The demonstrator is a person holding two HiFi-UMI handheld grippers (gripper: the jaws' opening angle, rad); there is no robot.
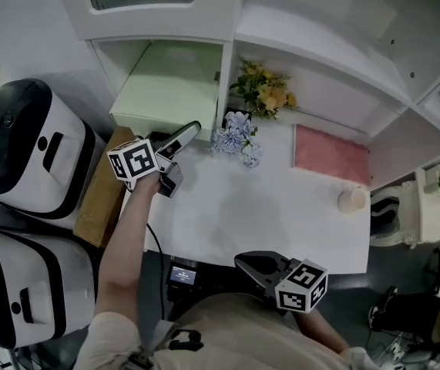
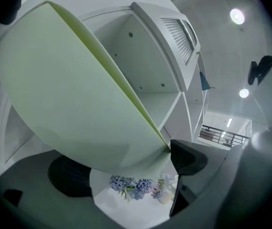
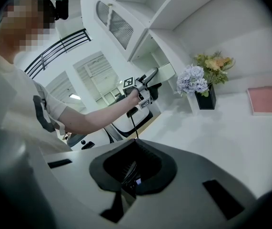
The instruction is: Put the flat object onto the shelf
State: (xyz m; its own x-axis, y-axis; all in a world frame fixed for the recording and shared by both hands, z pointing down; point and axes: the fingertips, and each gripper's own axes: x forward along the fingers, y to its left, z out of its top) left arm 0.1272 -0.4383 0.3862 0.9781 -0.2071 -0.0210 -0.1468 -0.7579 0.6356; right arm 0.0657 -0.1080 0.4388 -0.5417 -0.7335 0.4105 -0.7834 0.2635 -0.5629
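- Flat object (image 1: 169, 87), a pale green panel, lying inside the shelf (image 1: 227, 68) compartment at upper left of frame, front edge facing out.
- Left claw (image 1: 183, 156) spread wide at the panel's near right corner, one pad just beside that corner, pinching nothing.
- Right claw (image 1: 244, 263) pressed together and empty, at bottom centre by the white surface (image 1: 281, 214).
- Judged stiff, thin and light, with smooth faces likely to be slippery.
- Best gripped on the front edge near its middle, since a corner hold risks twisting.
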